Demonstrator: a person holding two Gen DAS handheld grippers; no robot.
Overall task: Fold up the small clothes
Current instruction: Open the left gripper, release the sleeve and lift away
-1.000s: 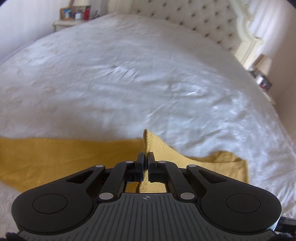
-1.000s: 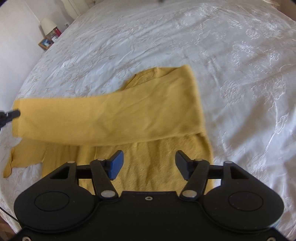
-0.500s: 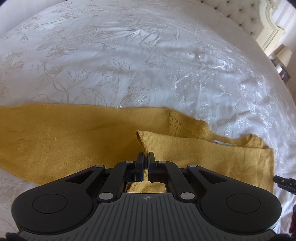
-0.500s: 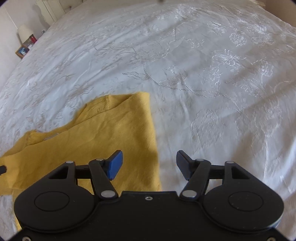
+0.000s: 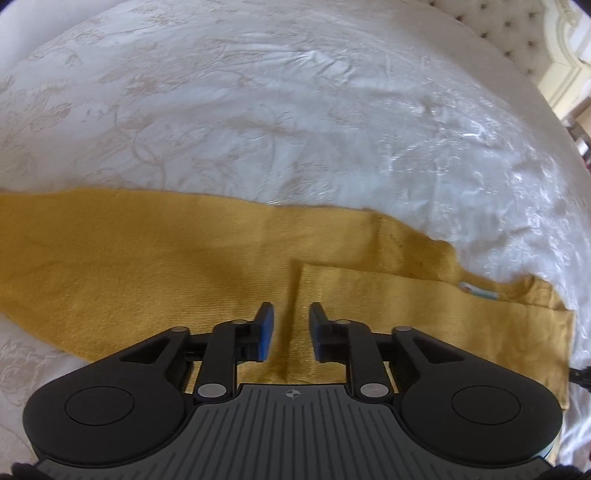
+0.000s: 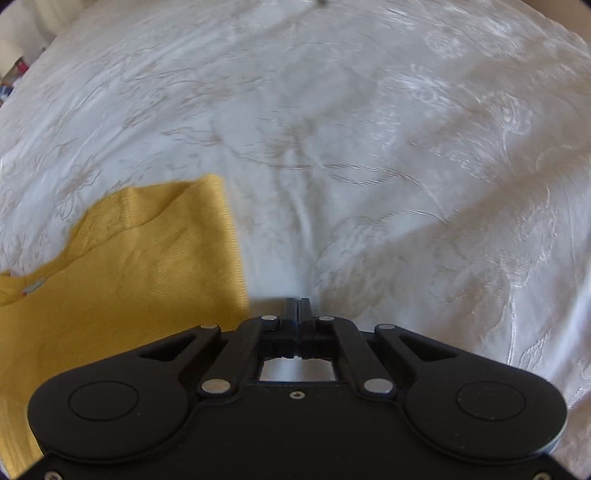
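Note:
A mustard yellow knit top (image 5: 155,258) lies flat on the white bedspread (image 5: 295,110), with a sleeve (image 5: 388,291) folded across its body. My left gripper (image 5: 290,325) is open just above the folded sleeve's end, holding nothing. In the right wrist view the top (image 6: 140,266) lies at the left, its label (image 6: 33,288) showing. My right gripper (image 6: 298,310) is shut and empty over bare bedspread (image 6: 406,184), just right of the top's edge.
A tufted cream headboard (image 5: 517,33) stands at the far right of the left wrist view. A bedside table with small items (image 6: 14,74) shows at the far left edge of the right wrist view.
My left gripper has opened and let go of the sleeve, which now lies on the top. My right gripper has shut and moved right, off the garment.

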